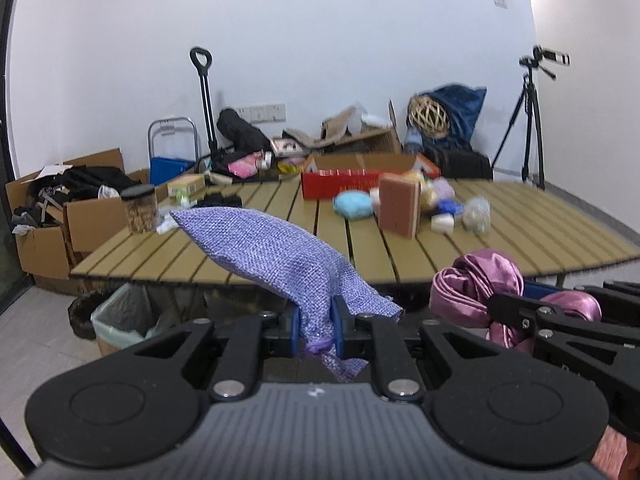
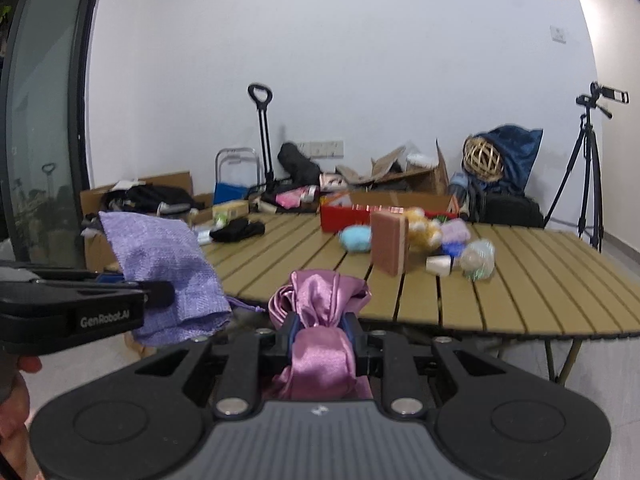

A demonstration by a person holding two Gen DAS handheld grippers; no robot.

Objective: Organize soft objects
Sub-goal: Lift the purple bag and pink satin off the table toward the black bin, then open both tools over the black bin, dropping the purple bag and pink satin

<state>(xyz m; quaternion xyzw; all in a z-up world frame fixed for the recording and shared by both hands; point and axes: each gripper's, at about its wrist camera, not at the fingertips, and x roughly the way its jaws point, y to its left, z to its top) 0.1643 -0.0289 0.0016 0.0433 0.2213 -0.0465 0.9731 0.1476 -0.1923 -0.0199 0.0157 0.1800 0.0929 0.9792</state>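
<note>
Left wrist view: the left gripper (image 1: pixel 316 320) clamps a purple woven pouch (image 1: pixel 264 252), held in the air before the slatted table (image 1: pixel 520 236). Beside it, the right gripper (image 2: pixel 320 334) pinches a pink satin cloth (image 2: pixel 320 304). Soft toys (image 2: pixel 424 236) cluster mid-table.

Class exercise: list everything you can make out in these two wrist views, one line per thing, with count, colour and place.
woven pouch: one, lilac, clamped in left gripper
satin cloth: one, pink, clamped in right gripper
slatted table: one, tan, ahead
sponge block: one, brick pink, upright on table
soft toys pile: several, mixed colours, beside block
red box: one, table's far edge
jar: one, clear, black lid, table's left corner
tripod: one, black, right wall
left gripper: black, shut
right gripper: black, shut
</note>
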